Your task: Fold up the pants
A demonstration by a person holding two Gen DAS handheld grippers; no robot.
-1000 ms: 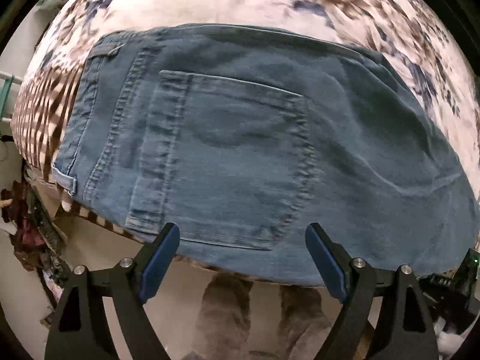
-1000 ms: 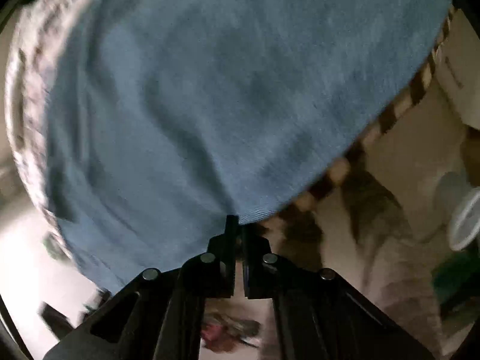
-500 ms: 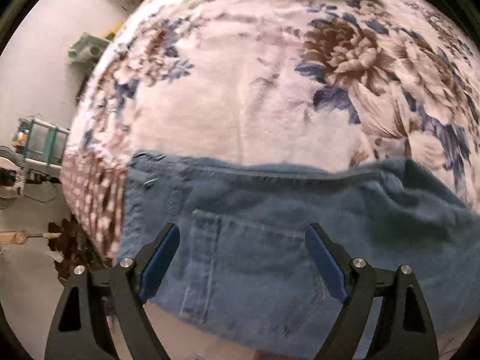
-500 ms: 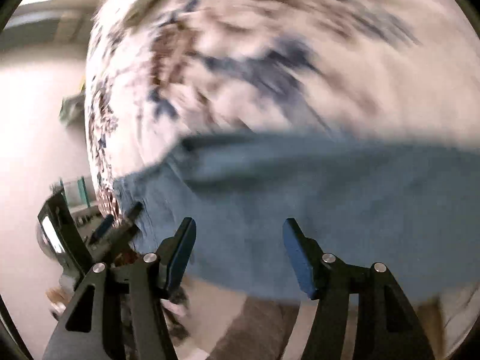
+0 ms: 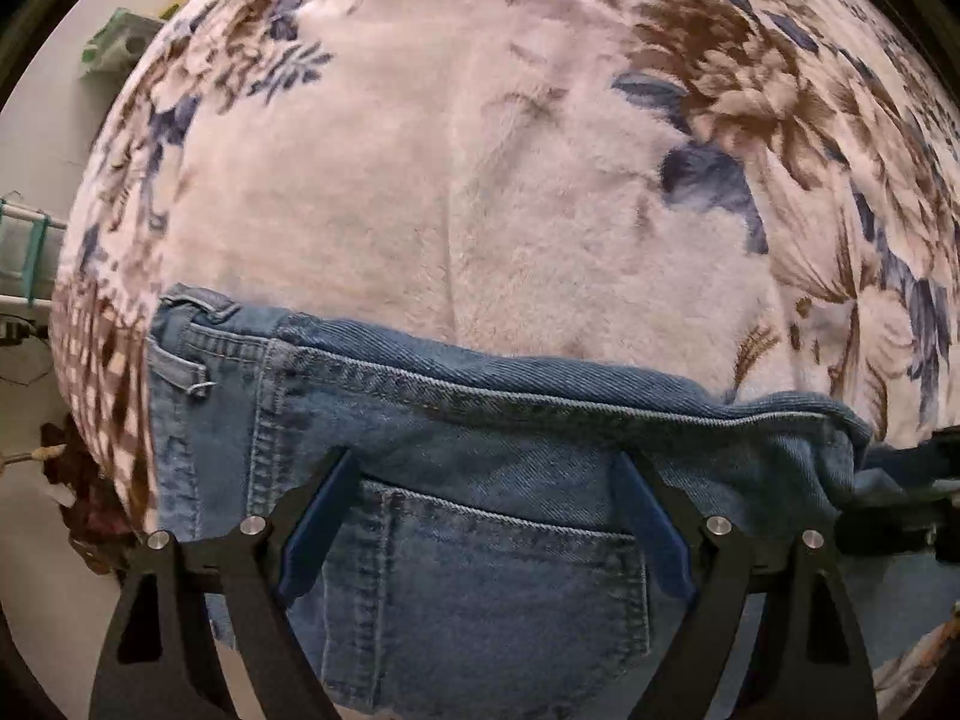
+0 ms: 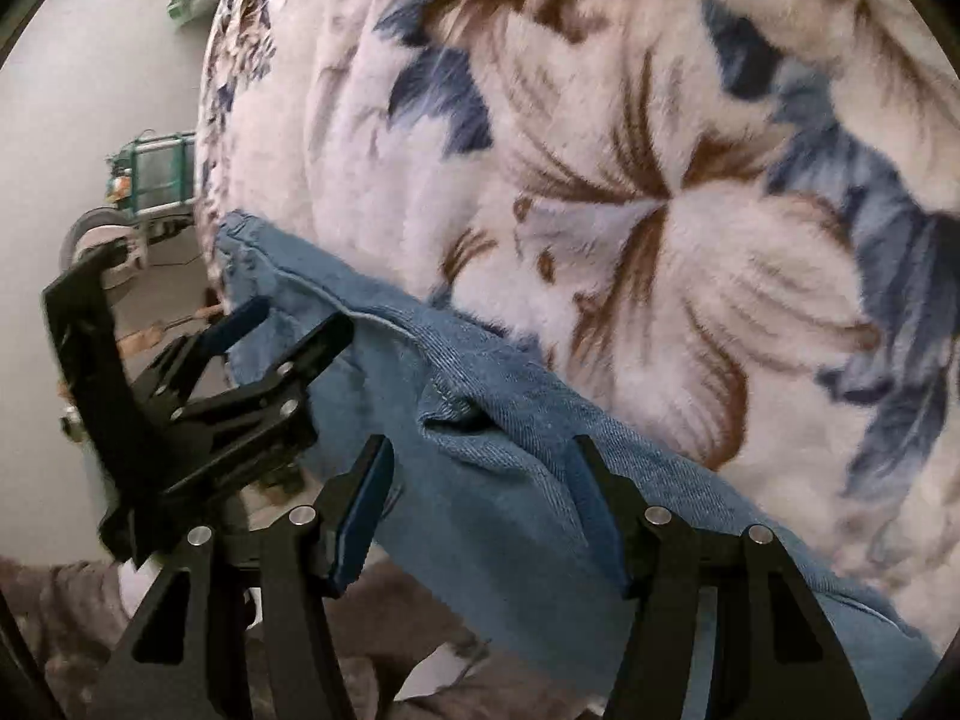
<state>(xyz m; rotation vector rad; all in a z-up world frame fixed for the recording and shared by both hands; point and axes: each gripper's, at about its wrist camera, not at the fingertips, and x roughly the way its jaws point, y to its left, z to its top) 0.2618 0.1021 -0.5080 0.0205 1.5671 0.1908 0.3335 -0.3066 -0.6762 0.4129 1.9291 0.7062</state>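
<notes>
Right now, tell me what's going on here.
A person with a gripper in each hand is folding jeans on a floral blanket. The jeans lie folded along the blanket's near edge, back pocket up. The left gripper hangs over the pocket, its jaws opening with nothing clamped. The right gripper is open above the denim, gripping nothing.
</notes>
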